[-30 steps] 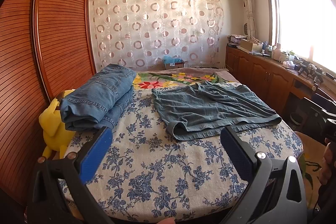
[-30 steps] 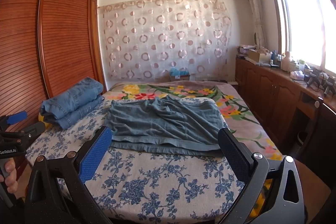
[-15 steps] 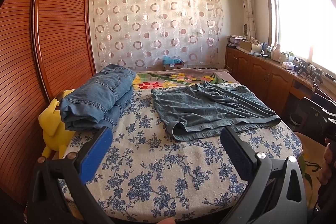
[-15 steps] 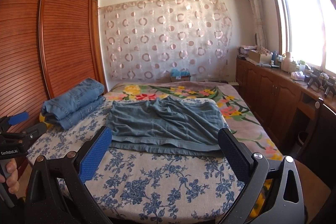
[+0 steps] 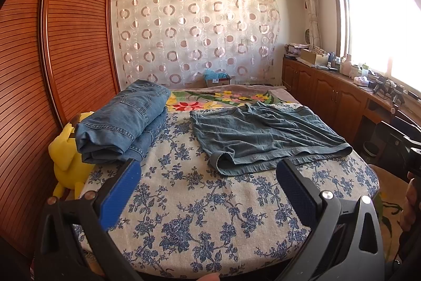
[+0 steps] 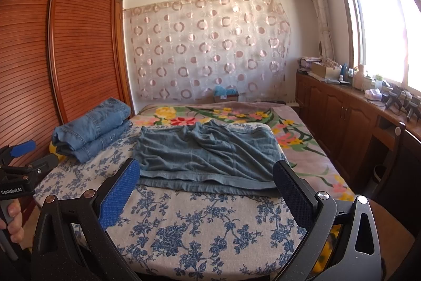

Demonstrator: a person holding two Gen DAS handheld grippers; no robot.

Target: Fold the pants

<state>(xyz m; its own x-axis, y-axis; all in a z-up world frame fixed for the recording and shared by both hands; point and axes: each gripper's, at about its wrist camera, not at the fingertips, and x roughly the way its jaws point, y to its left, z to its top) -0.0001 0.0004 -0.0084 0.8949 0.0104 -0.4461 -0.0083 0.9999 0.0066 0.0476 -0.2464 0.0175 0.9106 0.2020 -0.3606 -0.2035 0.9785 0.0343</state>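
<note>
Grey-blue shorts (image 5: pixel 265 136) lie spread flat on the bed (image 5: pixel 200 204), waistband toward me; they also show in the right wrist view (image 6: pixel 208 157). My left gripper (image 5: pixel 208 191) is open and empty, held above the bed's near edge, short of the shorts. My right gripper (image 6: pixel 208 188) is open and empty, just in front of the waistband. The left gripper also shows at the left edge of the right wrist view (image 6: pixel 18 157), held in a hand.
A stack of folded blue jeans (image 5: pixel 123 123) sits at the bed's left side, with a yellow plush toy (image 5: pixel 65 157) beside it. A wooden wardrobe (image 5: pixel 52 57) stands left; cabinets with clutter (image 5: pixel 342 94) run along the right under the window.
</note>
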